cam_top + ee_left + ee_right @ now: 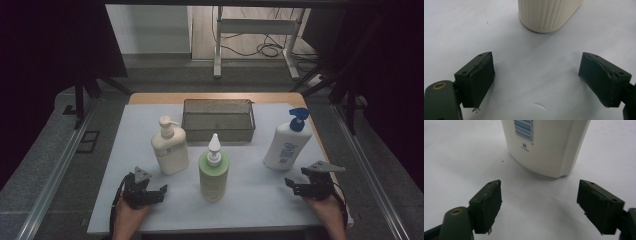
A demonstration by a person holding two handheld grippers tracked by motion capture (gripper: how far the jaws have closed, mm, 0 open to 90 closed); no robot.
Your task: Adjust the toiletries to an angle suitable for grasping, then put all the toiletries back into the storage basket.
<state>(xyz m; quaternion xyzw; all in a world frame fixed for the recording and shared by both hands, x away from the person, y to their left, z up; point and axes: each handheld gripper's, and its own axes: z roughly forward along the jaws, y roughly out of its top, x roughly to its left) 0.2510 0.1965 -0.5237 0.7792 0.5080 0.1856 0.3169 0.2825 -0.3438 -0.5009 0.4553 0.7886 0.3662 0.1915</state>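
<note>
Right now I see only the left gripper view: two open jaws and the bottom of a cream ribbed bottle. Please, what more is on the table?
Observer: The high view shows three bottles; yours is the cream pump bottle, at the left.
Operator: And the other two?
Observer: A green bottle with a white nozzle stands in the middle, and a white bottle with a blue pump stands at the right.
Operator: Where is the right gripper?
Observer: The right gripper faces the white bottle with its jaws open and nothing between them.
Operator: Is there any container?
Observer: Yes, a wire basket sits behind the bottles.
</note>
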